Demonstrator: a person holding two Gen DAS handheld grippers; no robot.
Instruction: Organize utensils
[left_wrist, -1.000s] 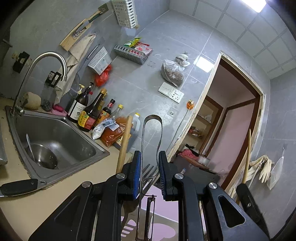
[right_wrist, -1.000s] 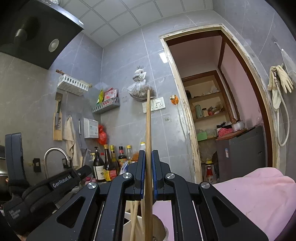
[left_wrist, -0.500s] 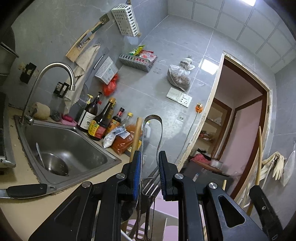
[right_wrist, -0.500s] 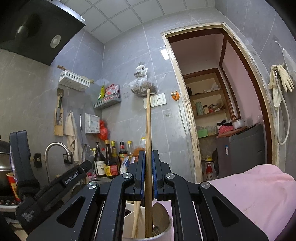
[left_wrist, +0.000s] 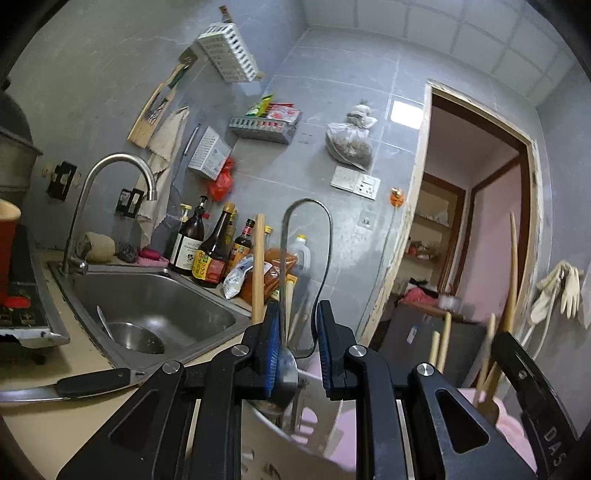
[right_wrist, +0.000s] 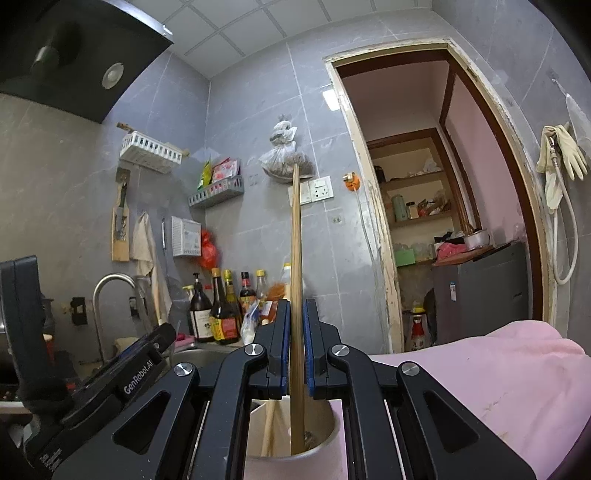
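Note:
My left gripper stands around steel tongs, whose loop stands up between the fingers; the jaws are parted a little wider than the tongs. The tongs' lower end sits in a white utensil holder just below, next to a wooden handle. My right gripper has its jaws slightly apart around a long wooden stick that stands upright with its lower end inside a white holder, beside another wooden handle. The left gripper's body shows at left in the right wrist view.
A steel sink with a tap lies to the left, with sauce bottles behind it. A black-handled knife lies on the counter edge. A pink cloth lies to the right. A doorway opens behind.
Both grippers have come down with their utensils into the holders. The left jaws have widened around the tongs, and the right jaws have eased apart from the stick.

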